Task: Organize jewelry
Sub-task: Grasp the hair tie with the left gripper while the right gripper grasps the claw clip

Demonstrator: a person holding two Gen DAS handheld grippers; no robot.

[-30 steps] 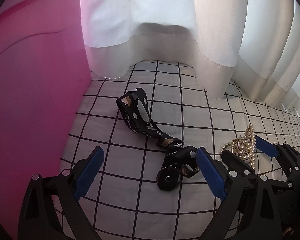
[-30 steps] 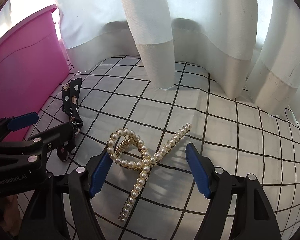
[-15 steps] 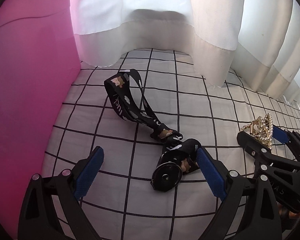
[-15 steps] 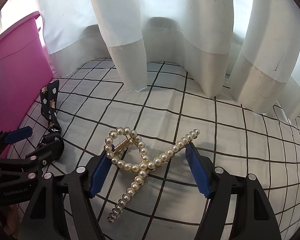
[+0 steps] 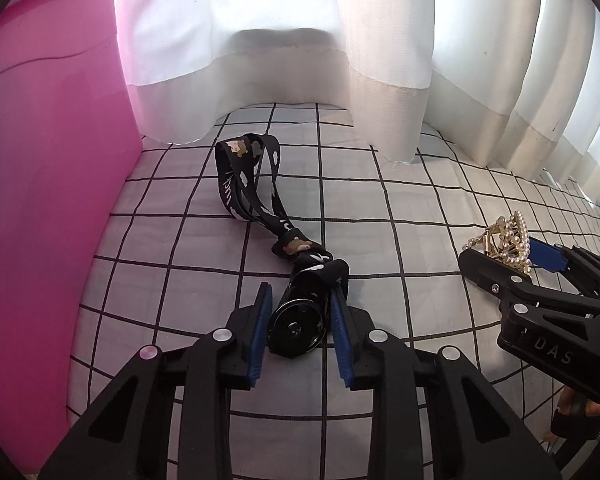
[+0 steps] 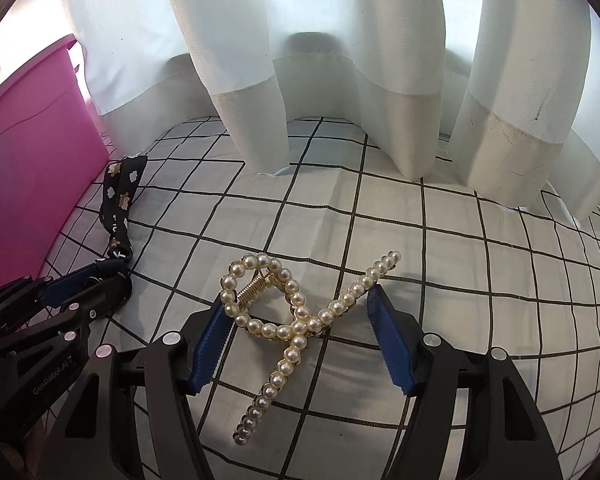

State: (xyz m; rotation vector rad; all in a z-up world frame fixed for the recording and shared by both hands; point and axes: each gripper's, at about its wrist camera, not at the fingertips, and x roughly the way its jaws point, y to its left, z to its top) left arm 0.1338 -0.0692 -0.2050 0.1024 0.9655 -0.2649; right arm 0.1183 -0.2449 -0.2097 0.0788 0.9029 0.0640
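Note:
A black printed lanyard strap (image 5: 256,184) lies on the checked cloth and ends in a round black reel (image 5: 296,328). My left gripper (image 5: 300,286) is closing on that reel, its blue pads against the reel's two sides. It also shows in the right wrist view as the left gripper (image 6: 96,284) at the strap's end. A gold claw clip lined with pearls (image 6: 296,320) lies flat between the fingers of my right gripper (image 6: 298,300). Its jaws are closing slowly, with both pads just outside the clip. From the left wrist view the right gripper (image 5: 500,252) straddles the pearl clip (image 5: 504,240).
A tall pink bin (image 5: 52,160) stands close on the left, also seen as the pink bin (image 6: 28,140). White curtains (image 5: 380,60) hang down onto the back of the white cloth with black grid lines (image 5: 400,184). A hand shows at the lower right corner.
The left jaws have gone from wide apart to closed around the round reel. The right jaws have narrowed slightly around the pearl clip. Neither hand has shifted much.

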